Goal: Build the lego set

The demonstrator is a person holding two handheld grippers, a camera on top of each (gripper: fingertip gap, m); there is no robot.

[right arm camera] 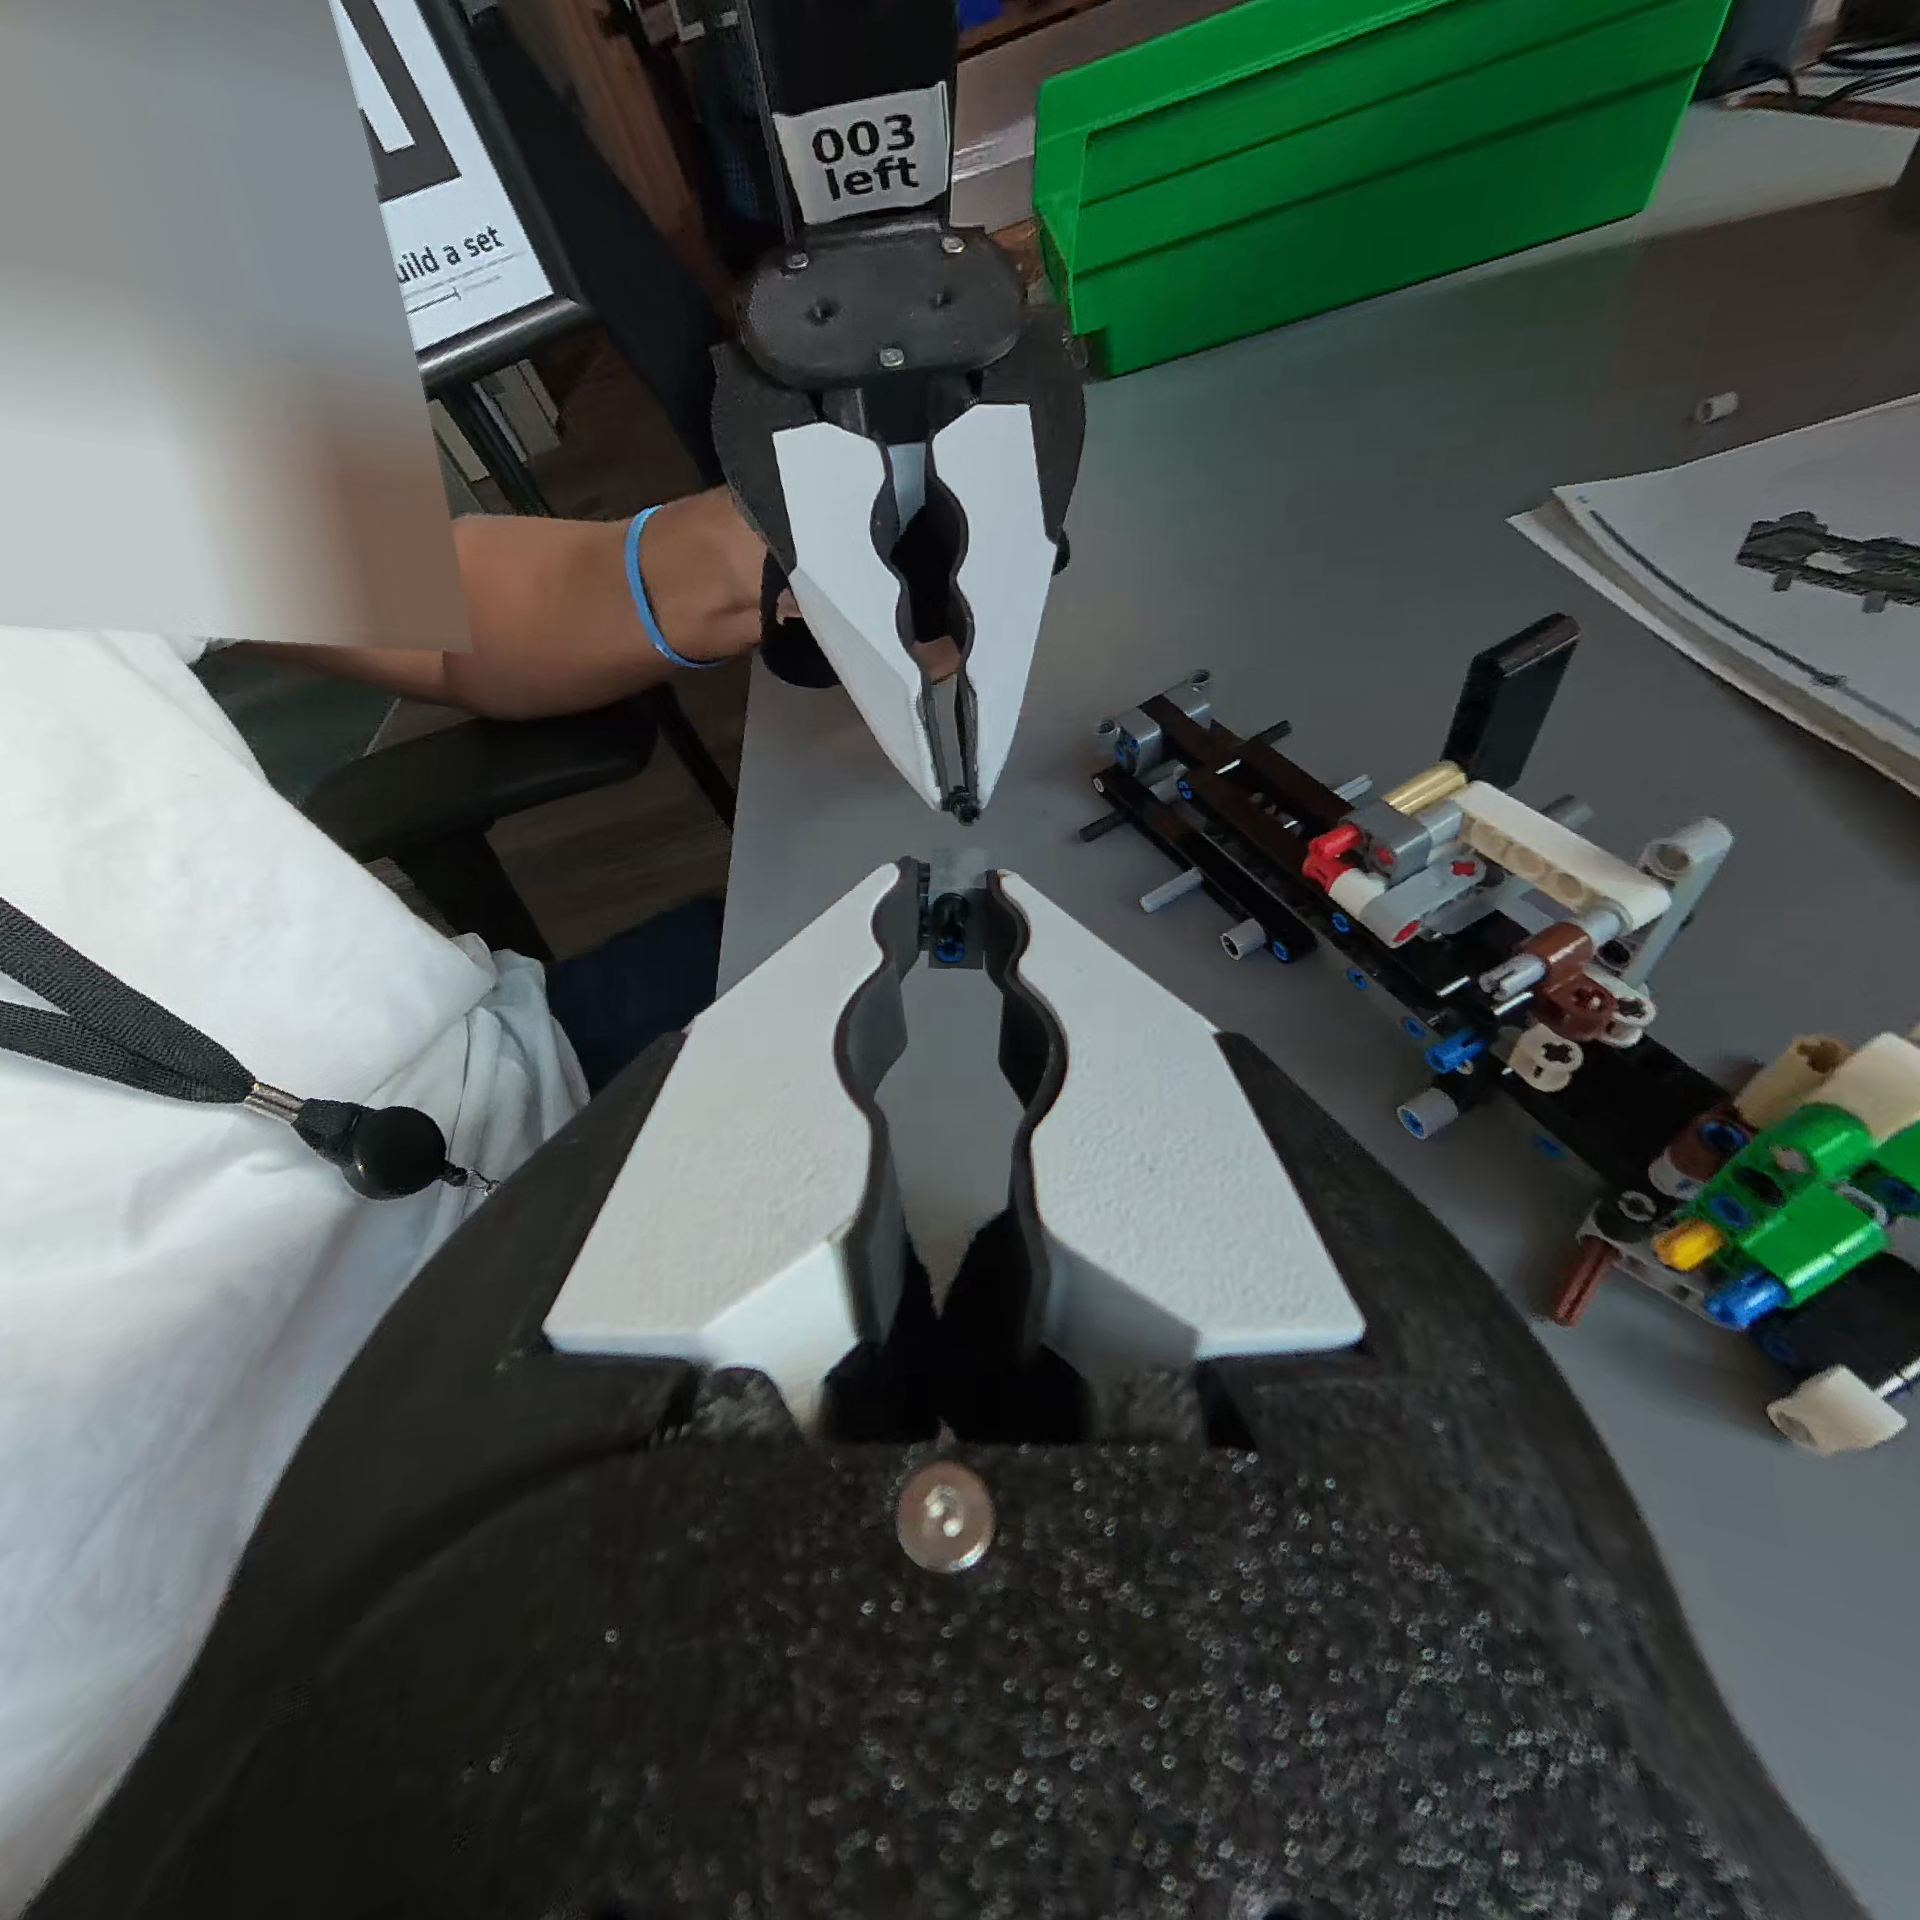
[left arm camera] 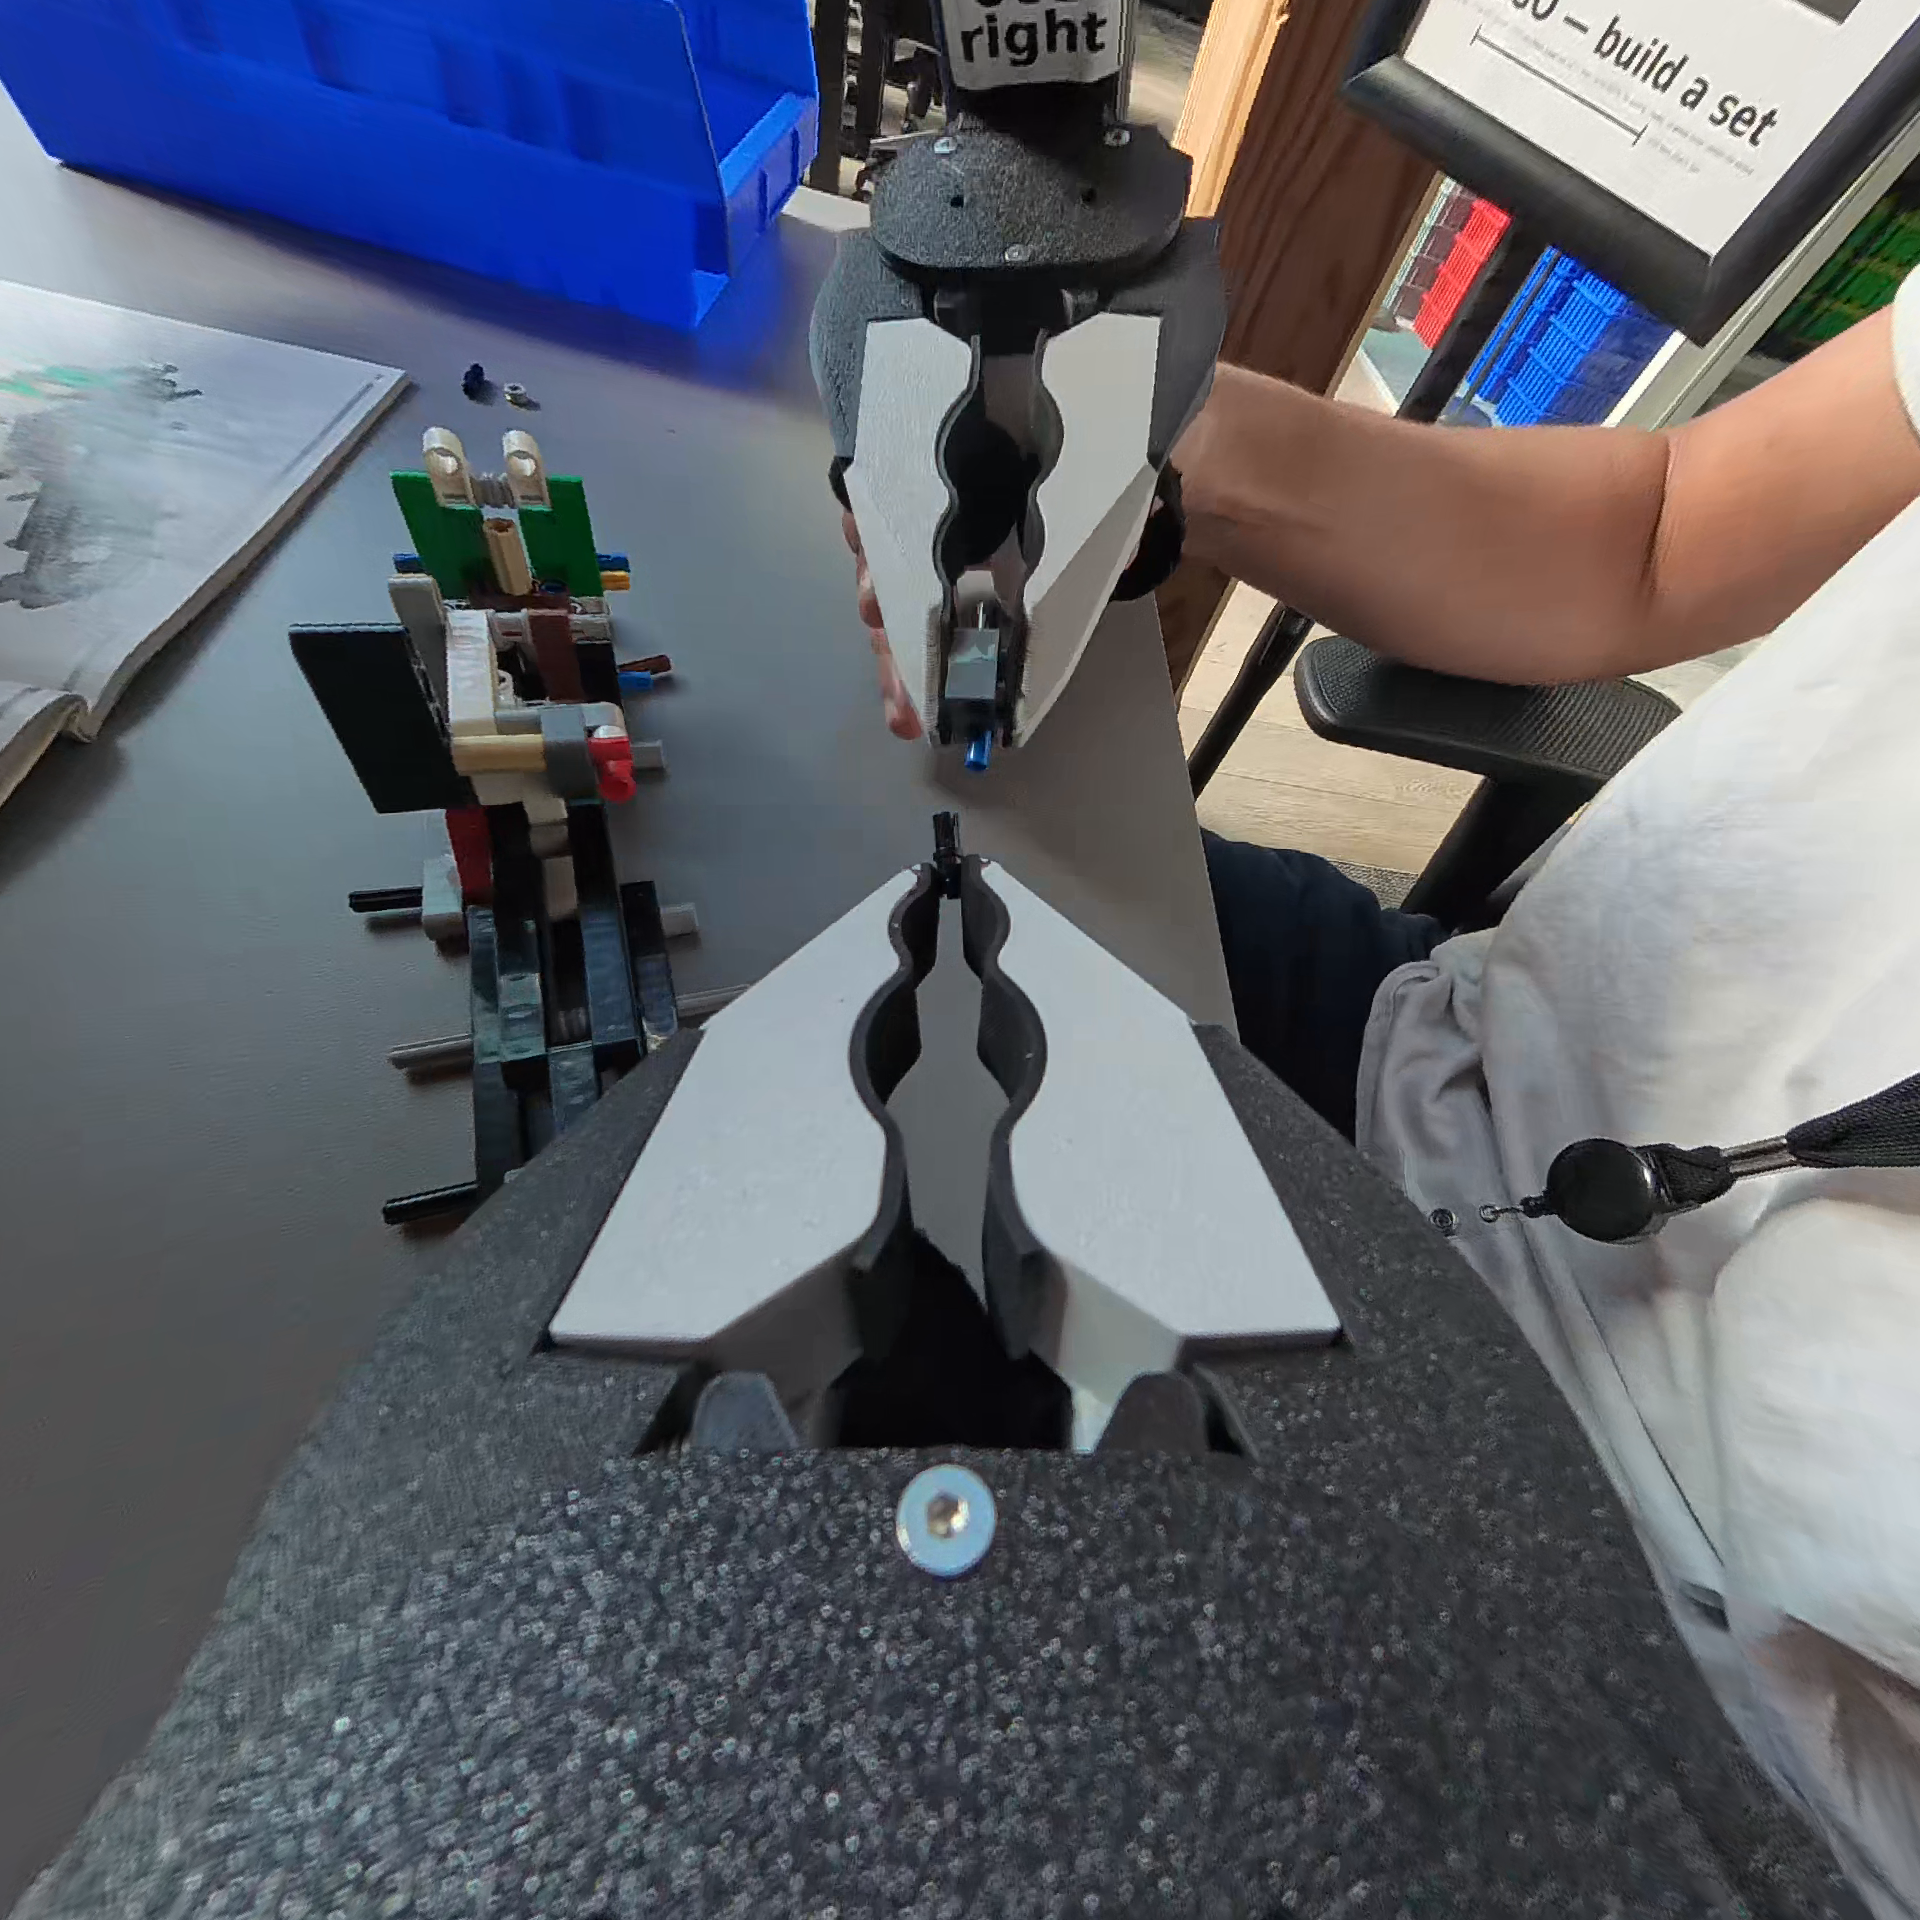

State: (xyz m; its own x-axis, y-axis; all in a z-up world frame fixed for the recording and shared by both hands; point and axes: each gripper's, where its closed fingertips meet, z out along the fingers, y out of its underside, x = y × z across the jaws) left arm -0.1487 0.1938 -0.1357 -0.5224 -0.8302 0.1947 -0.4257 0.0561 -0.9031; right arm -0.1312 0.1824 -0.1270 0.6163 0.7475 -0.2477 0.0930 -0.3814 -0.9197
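At the centre of the frame the left gripper (left arm camera: 945, 878) is pinching a small black pin (left arm camera: 944, 840) by its lower end, and the pin is looking light, stiff and easy to lose. Just above, the right gripper (left arm camera: 977, 727) is clamping a grey block (left arm camera: 972, 675) with a blue pin (left arm camera: 977, 755). At the left, the half-built toy model (left arm camera: 520, 748) is lying on the grey table (left arm camera: 208, 1039).

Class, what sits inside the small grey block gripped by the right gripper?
The grey block in the right gripper holds a blue pin and a black pin. How deep they go is hidden by the block.
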